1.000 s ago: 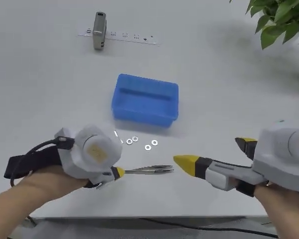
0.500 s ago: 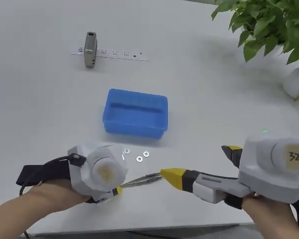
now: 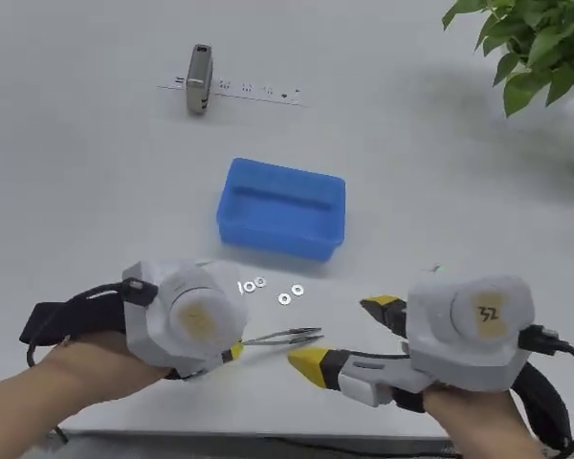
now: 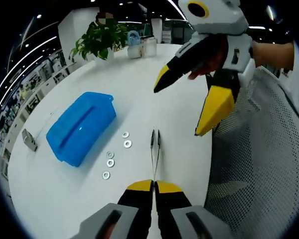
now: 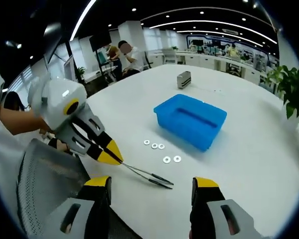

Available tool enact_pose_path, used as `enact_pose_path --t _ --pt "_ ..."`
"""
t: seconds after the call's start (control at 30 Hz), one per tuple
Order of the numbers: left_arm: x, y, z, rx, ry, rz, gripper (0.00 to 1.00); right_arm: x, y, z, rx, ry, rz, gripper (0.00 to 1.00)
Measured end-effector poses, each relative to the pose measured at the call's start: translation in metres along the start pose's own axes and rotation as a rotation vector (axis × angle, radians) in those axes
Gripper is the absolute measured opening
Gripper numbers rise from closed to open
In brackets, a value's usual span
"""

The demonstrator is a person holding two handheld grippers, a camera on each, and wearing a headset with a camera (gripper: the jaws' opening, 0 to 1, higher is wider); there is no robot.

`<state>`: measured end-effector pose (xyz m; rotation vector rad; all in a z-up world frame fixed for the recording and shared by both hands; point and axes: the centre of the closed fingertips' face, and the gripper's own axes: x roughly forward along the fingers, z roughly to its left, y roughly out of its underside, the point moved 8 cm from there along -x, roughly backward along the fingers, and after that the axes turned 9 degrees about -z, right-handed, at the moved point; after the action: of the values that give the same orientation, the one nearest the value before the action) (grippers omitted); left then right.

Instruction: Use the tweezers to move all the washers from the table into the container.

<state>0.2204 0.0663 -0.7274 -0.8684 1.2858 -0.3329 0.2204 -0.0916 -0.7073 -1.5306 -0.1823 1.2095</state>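
A blue container [image 3: 282, 208] stands mid-table, with several small washers [image 3: 284, 298] lying loose on the white table in front of it. My left gripper [image 3: 231, 352] is shut on the handle end of the metal tweezers [image 3: 285, 337], which point right, level over the table. In the left gripper view the tweezers [image 4: 155, 149] run straight ahead from the shut jaws, the washers [image 4: 110, 163] to their left. My right gripper [image 3: 342, 335] is open, with the tweezers' tips [image 5: 162, 180] lying between its spread jaws, and nothing is gripped.
A power strip with a grey adapter [image 3: 199, 78] lies at the far side. A green plant [image 3: 531, 48] stands at the back right. The table's front edge [image 3: 268, 435] runs just below both hands. A mesh chair [image 4: 259, 164] sits beside the table.
The right gripper has moved left toward the tweezers, and its jaws now straddle the tips. The left gripper still holds the tweezers. The head camera has shifted.
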Motion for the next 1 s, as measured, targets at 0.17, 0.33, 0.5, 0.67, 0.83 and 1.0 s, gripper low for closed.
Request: enact_pose_path --t 0.17,0.33,0.5,0.67,0.83,1.0 --pt "-0.018 -0.02 -0.002 -0.021 -0.017 -0.067 0.0 0.018 -0.002 -0.003 -0.047 -0.065 0.005 0.39" --pt "-0.03 -0.034 0.0 -0.019 -0.037 -0.117 0.0 0.039 -0.003 0.001 -0.078 -0.149 0.041 0.33" --pt "-0.035 -0.043 0.004 -0.044 -0.043 -0.152 0.0 0.053 -0.006 0.005 -0.069 -0.191 0.049 0.29" --pt "-0.038 -0.045 0.01 -0.05 -0.057 -0.164 0.0 0.063 -0.015 0.008 -0.045 -0.232 0.031 0.21" --pt "-0.044 -0.048 0.017 -0.006 -0.074 -0.171 0.0 0.072 -0.027 0.01 -0.064 -0.256 0.013 0.12" --pt "-0.05 -0.05 0.026 0.003 -0.092 -0.163 0.0 0.079 -0.035 0.01 -0.084 -0.268 -0.002 0.11"
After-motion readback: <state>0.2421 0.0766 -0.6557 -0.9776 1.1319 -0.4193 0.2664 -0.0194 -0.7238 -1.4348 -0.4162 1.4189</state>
